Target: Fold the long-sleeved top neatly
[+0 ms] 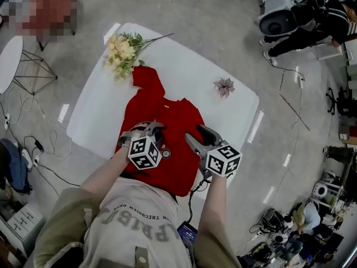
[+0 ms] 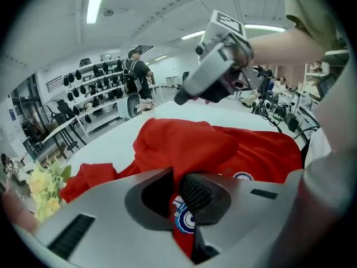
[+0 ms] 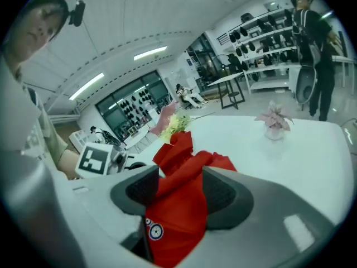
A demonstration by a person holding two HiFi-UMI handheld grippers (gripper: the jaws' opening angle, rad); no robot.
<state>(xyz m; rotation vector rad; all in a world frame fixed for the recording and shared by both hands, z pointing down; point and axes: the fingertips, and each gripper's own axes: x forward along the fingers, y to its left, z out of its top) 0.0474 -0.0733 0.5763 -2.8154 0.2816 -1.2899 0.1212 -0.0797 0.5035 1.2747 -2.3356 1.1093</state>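
A red long-sleeved top point(image 1: 167, 116) lies spread on the white table point(image 1: 100, 113), one sleeve reaching up toward the far left corner. My left gripper point(image 1: 149, 128) is over the top's left side, shut on a fold of red cloth point(image 2: 212, 144) next to a round badge point(image 1: 165, 153). In its own view the gripper point(image 2: 177, 191) pinches the cloth between its pads. My right gripper point(image 1: 199, 134) is at the top's right edge. Its jaws point(image 3: 178, 191) stand apart, with a hanging fold of the top point(image 3: 178, 211) loose between them.
A yellow bouquet point(image 1: 121, 52) lies at the table's far left corner, touching the sleeve. A small pink flower point(image 1: 224, 86) stands at the far right. A white stool point(image 1: 8, 60) and cables are on the floor at left. A person in black point(image 1: 312, 21) works beyond the table.
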